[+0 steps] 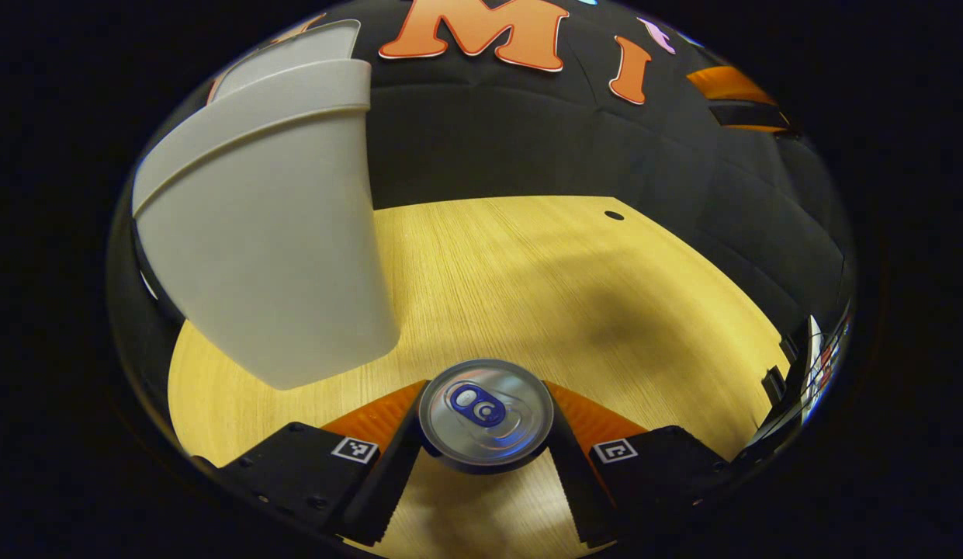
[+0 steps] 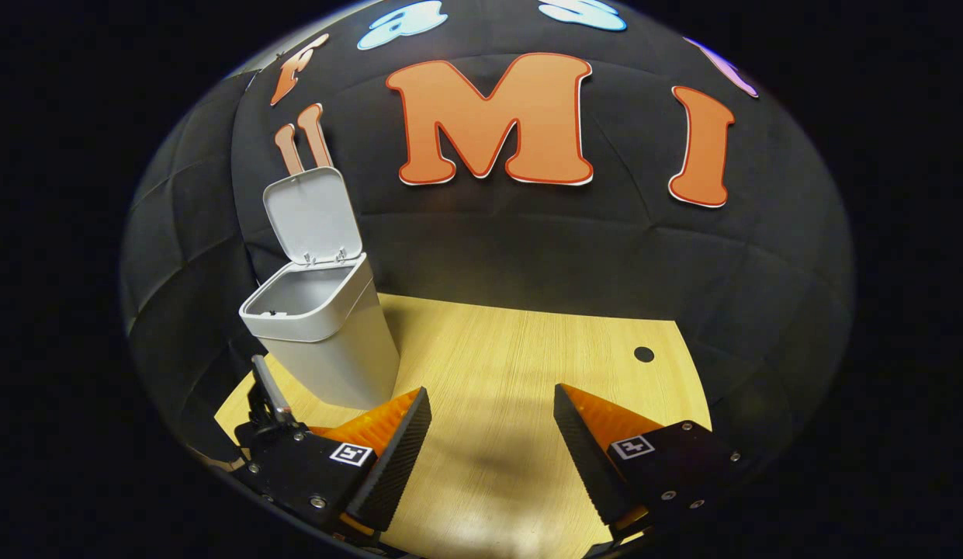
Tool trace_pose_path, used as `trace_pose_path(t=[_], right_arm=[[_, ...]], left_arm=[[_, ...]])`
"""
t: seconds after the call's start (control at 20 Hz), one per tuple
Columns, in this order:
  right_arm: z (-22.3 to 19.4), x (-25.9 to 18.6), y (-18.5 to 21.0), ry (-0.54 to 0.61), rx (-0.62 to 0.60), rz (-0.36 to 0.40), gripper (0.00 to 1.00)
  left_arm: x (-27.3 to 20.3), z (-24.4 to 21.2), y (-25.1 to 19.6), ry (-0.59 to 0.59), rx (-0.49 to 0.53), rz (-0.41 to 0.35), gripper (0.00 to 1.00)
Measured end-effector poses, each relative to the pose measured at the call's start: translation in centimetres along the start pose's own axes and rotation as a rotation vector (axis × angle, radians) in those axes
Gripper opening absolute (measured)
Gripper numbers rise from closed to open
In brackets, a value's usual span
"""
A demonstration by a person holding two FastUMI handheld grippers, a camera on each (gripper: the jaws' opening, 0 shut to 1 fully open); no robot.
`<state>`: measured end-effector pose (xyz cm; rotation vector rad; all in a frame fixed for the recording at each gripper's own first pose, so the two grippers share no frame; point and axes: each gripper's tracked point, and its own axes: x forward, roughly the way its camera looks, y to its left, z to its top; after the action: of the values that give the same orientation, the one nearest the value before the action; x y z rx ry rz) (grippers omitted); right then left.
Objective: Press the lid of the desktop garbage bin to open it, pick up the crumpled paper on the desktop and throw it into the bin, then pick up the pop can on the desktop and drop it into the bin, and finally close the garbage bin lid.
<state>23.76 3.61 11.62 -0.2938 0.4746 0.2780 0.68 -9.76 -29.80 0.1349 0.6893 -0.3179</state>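
The pop can [image 1: 485, 411] shows its silver top with a blue tab, squeezed between my left gripper's [image 1: 485, 454] two fingers, which press on its sides. The white garbage bin [image 1: 264, 233] looms close at the upper left of the left gripper view, its rim above the can. In the right gripper view the bin [image 2: 326, 341] stands at the table's left rear with its lid [image 2: 310, 213] swung up and its mouth open. My right gripper [image 2: 490, 450] hovers over the wooden table with its fingers wide apart and nothing between them.
The wooden table [image 1: 543, 272] has a small dark hole [image 1: 614, 215] near its back right corner. Black cloth walls close in behind and on both sides. A dark device with a metal bar [image 2: 268, 392] sits just left of my right gripper, below the bin.
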Motion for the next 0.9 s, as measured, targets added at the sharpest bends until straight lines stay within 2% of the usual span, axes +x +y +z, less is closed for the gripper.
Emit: trace_pose_path(t=[0.75,0.9], right_arm=[[2.0,-0.6,0.8,-0.058,0.045,0.044,0.95],[2.5,-0.7,0.9,-0.072,0.051,0.05,0.95]], left_arm=[[-13.6,12.6,2.2,-0.159,-0.038,0.021,0.85],[-16.0,15.1,4.1,-0.181,-0.02,0.072,0.84]])
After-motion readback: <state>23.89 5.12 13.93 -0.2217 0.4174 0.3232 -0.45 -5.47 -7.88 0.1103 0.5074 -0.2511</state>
